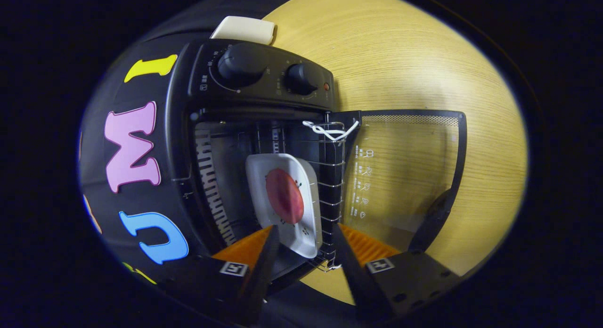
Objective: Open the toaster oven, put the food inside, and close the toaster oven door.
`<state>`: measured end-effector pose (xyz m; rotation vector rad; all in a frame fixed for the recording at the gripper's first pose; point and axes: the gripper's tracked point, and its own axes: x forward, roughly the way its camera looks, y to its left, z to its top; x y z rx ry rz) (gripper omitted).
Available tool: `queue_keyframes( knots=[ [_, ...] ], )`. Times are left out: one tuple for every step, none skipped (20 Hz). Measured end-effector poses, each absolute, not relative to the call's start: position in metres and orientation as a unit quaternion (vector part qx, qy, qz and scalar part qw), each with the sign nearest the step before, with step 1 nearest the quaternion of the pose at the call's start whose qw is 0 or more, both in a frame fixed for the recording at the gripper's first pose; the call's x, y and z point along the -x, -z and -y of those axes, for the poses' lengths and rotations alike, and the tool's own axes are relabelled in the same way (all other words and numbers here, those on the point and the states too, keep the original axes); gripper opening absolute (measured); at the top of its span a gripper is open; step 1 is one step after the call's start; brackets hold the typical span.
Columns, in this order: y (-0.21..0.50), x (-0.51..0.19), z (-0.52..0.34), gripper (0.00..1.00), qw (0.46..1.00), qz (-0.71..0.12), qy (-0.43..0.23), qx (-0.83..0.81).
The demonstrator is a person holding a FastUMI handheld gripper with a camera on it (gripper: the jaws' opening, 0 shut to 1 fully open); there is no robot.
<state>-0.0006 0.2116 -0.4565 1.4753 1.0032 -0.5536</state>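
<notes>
- The toaster oven point(254, 144) stands open in front of you: its glass door point(405, 172) is swung fully down and lies flat over the wooden tabletop point(400, 59), so the opening step looks done.
- The food, a round reddish slice point(284, 196), sits on a white dish point(282, 203), and that dish rests on the wire rack point(330, 177) inside the oven's mouth. Loading looks done or nearly so; the dish's near corner lies close to the rack's front edge, so judge whether it needs a nudge deeper before the door comes up.
- Your gripper point(304, 238) has its fingers spread apart and pinching nothing. The near corner of the dish shows in the gap between the fingertips, yet neither fingertip looks pressed against it.
- What is left, as far as I can judge, is drawing back clear of the dish and rack, then lifting the door by its dark handle point(435, 219) at the far edge and swinging it shut.
- A white tie point(330, 130) is knotted on the rack's front bar; watch that the fingers do not snag it.
</notes>
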Motion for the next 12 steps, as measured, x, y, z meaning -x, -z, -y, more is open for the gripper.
queue_keyframes(
  knots=[
    [0.447, 0.009, -0.214, 0.81, 0.6, -0.447, 0.225, -0.623],
    [0.444, 0.017, -0.215, 0.99, 0.611, -0.466, 0.21, -0.605],
    [0.442, 0.023, -0.216, 0.99, 0.626, -0.483, 0.191, -0.582],
    [0.441, 0.032, -0.216, 0.99, 0.641, -0.502, 0.176, -0.553],
    [0.439, 0.043, -0.214, 0.98, 0.654, -0.523, 0.158, -0.523],
    [0.437, 0.054, -0.214, 0.99, 0.661, -0.543, 0.14, -0.499],
    [0.434, 0.063, -0.214, 0.99, 0.665, -0.558, 0.123, -0.481],
    [0.43, 0.07, -0.212, 0.99, 0.67, -0.569, 0.11, -0.465],
    [0.426, 0.079, -0.21, 0.99, 0.676, -0.58, 0.094, -0.445],
    [0.424, 0.088, -0.209, 0.99, 0.683, -0.593, 0.076, -0.42],
    [0.423, 0.099, -0.206, 0.99, 0.692, -0.605, 0.058, -0.389],
    [0.423, 0.109, -0.201, 0.99, 0.703, -0.615, 0.045, -0.354]
  ],
)
